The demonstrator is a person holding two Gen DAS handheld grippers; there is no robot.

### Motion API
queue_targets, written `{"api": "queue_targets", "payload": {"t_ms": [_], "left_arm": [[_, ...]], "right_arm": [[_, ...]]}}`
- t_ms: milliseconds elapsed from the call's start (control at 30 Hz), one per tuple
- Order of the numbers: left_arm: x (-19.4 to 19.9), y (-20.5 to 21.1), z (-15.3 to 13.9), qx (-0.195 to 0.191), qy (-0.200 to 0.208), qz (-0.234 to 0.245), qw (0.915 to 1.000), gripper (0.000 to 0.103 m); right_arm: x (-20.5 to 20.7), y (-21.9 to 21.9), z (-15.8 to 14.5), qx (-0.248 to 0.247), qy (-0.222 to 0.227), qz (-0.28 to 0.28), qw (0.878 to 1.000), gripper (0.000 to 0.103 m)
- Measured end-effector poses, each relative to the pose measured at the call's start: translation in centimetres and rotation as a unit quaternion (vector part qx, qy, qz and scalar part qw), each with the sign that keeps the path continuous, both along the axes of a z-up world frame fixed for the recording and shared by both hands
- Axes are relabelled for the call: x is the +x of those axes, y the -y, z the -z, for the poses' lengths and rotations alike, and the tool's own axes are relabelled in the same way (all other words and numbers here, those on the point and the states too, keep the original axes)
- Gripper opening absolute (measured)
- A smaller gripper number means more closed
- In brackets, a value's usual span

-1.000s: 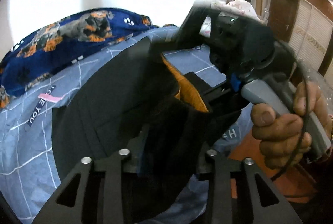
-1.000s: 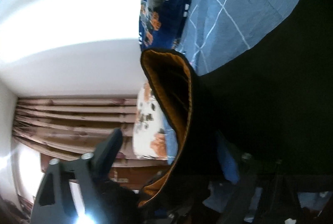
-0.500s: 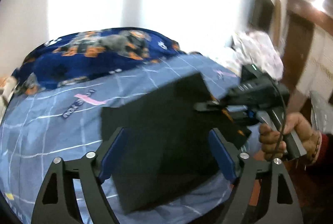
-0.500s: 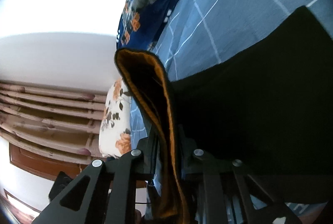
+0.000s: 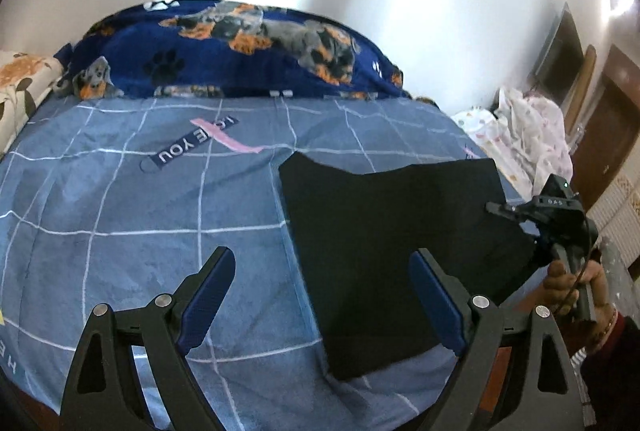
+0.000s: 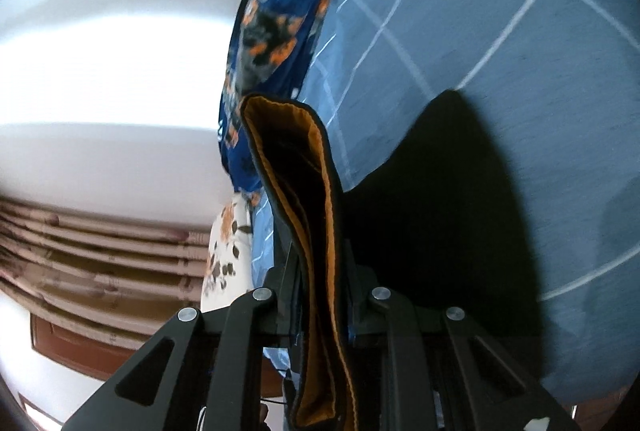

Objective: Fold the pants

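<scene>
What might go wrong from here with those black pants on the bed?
Only the right hand-held gripper grips the black pants, by the orange-lined waistband; if it pulls, the folded stack may drag or open.

The left hand-held gripper hovers open above, holding nothing down.

The pants lie near the edge of the bed, so they might slip off.

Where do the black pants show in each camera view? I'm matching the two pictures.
Left wrist view: the black pants lie folded right of centre on the blue checked sheet.
Right wrist view: the black pants fill the lower middle, their orange-lined waistband clamped in the right hand-held gripper.
Shared landmark: the dog-print blanket.
</scene>
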State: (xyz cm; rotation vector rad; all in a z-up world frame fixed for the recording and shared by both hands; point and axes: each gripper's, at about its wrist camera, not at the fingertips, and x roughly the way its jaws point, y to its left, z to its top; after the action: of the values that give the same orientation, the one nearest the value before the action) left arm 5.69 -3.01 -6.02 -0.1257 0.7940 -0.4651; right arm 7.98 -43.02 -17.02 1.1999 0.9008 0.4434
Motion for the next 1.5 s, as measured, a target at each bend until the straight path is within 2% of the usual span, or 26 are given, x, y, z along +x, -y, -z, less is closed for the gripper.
{"api": "queue_targets", "payload": {"t_ms": [367,567,633,733,800,833,900,1000,1067,1200,1433,1500], "left_arm": [[0.1,1.9,0.7,0.022,-0.012,0.025,0.9994,0.089],[0.6,2.1,1.4,0.022,-0.033,0.028,0.9988,0.089],[0.6,1.9,1.4,0.021,-0.035,0.029,0.9987,0.089],[0.6,1.8,1.3,0.016,-0.036,0.03,0.9988,0.089],[0.6,1.7,1.2,0.011,-0.036,0.03,0.9989,0.089],[0.6,1.7,1.2,0.009,-0.036,0.03,0.9989,0.089],[0.6,1.6,1.1,0.003,-0.039,0.03,0.9988,0.089],[0.4,1.6,1.3,0.001,-0.041,0.032,0.9986,0.089],[0.3,1.8,1.4,0.005,-0.043,0.035,0.9984,0.089],[0.1,1.6,1.4,0.008,-0.045,0.035,0.9983,0.089],[0.2,1.3,2.0,-0.004,-0.063,0.027,0.9976,0.089],[0.2,1.4,2.2,-0.001,-0.065,0.028,0.9975,0.089]], "right_arm": [[-0.8,2.5,2.2,0.016,-0.009,0.024,1.0,0.017],[-1.1,3.8,2.6,-0.011,-0.021,0.034,0.999,0.022],[-2.0,5.4,2.2,-0.023,-0.022,0.061,0.998,0.022],[-4.1,7.1,0.5,-0.01,-0.001,0.083,0.997,0.022],[-5.7,6.7,-1.0,0.019,0.024,0.063,0.998,0.026],[-6.4,6.3,-1.4,0.025,0.023,0.053,0.998,0.031],[-7.8,5.2,-1.9,0.025,0.017,0.037,0.999,0.032],[-9.6,3.7,-0.9,0.049,-0.002,0.019,0.999,0.034],[-9.8,3.1,0.2,0.047,-0.016,0.017,0.999,0.035],[-9.3,3.5,2.8,0.066,-0.042,0.039,0.996,0.033],[-8.2,4.0,3.0,0.053,-0.046,0.053,0.996,0.036],[-7.8,3.8,3.0,0.04,-0.05,0.055,0.996,0.029]]}}
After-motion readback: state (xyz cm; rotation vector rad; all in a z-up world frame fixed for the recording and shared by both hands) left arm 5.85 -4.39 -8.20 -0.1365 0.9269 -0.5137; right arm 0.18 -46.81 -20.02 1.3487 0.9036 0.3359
